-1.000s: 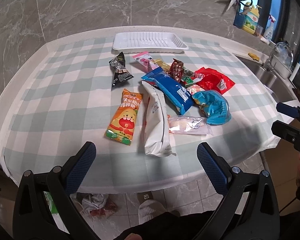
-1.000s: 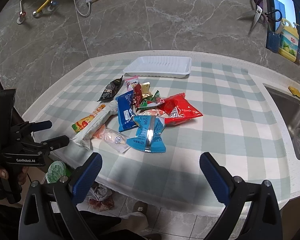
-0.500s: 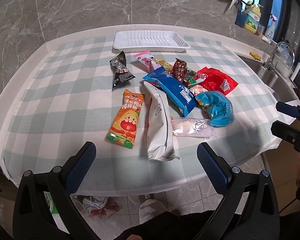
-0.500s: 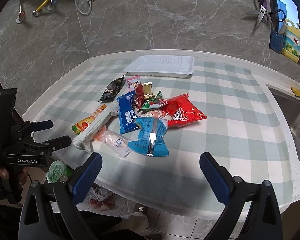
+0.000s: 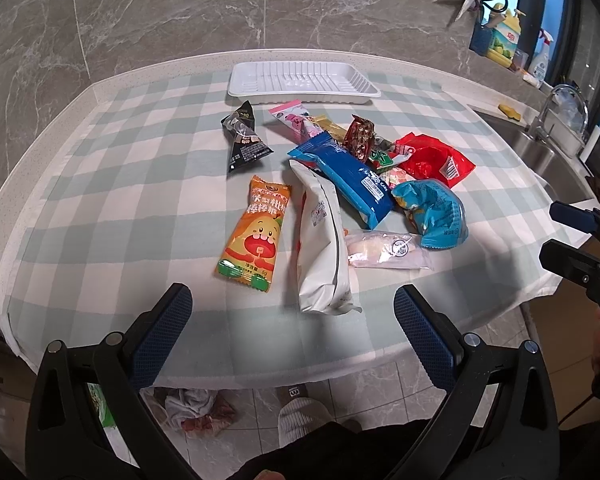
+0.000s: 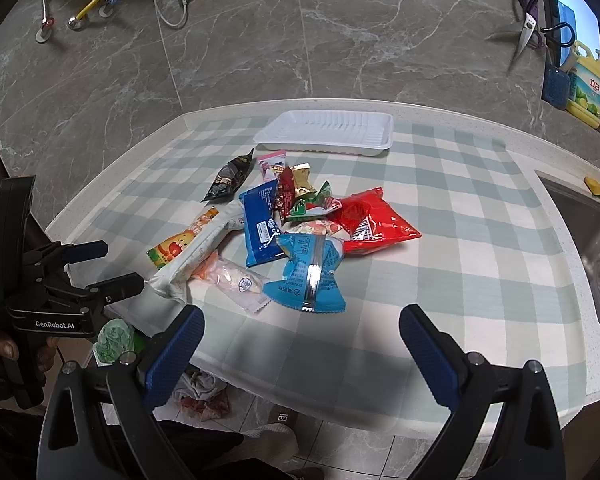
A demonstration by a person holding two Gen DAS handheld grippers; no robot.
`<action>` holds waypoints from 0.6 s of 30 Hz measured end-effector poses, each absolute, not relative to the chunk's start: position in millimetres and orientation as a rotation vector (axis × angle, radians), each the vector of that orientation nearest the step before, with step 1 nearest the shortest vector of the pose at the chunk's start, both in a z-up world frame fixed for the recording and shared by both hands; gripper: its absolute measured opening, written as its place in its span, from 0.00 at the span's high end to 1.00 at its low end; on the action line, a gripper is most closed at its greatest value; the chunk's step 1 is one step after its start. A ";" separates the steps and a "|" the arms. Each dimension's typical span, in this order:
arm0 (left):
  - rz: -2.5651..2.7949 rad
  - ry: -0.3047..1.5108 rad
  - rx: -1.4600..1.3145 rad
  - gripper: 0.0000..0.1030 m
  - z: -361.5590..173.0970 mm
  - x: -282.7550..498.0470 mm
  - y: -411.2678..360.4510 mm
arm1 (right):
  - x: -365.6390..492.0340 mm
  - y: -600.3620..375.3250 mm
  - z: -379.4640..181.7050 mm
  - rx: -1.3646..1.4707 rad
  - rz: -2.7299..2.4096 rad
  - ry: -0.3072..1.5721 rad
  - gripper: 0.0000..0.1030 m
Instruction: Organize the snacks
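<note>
1. Snack packets [image 5: 340, 184] lie heaped on the checked counter [image 5: 140, 184], just before the empty white tray [image 5: 300, 82].
2. Left gripper [image 5: 292, 316] and right gripper [image 6: 300, 332] hover, jaws spread, empty.
3. Light, crinkly, slippery wrappers likely favour pinching a sealed end.

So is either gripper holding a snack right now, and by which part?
Nothing is held. The left gripper and right gripper are both open, short of the snacks on the table.
</note>
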State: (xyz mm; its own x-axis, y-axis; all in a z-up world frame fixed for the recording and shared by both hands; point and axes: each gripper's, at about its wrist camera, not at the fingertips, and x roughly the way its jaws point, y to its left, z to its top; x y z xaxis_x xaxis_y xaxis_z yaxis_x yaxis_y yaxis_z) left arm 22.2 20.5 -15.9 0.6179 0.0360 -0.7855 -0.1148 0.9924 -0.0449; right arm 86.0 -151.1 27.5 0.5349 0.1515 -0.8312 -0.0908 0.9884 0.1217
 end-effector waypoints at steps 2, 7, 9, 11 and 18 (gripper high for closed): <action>0.085 0.900 -0.092 0.01 -15.9 21.8 20.6 | 85.3 -149.2 27.8 0.066 0.145 0.994 0.03; 0.085 0.899 -0.092 0.01 -15.4 20.8 21.1 | 86.0 -147.9 27.8 0.064 0.145 0.995 0.03; 0.085 0.900 -0.091 0.01 -15.6 21.9 21.0 | 85.8 -147.6 28.2 0.063 0.146 0.993 0.03; 0.084 0.898 -0.093 0.01 -15.8 21.6 21.4 | 84.6 -144.9 29.1 0.061 0.146 0.991 0.03; 0.084 0.896 -0.093 0.01 -15.8 19.5 22.2 | 81.4 -144.0 31.8 0.060 0.148 0.989 0.03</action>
State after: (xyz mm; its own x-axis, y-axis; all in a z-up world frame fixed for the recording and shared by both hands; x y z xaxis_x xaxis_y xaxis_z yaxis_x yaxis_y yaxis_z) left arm 19.5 22.2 -15.8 0.6220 0.0339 -0.7823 -0.1116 0.9927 -0.0457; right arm 81.4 -144.0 31.8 0.5403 0.1521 -0.8276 -0.0975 0.9882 0.1181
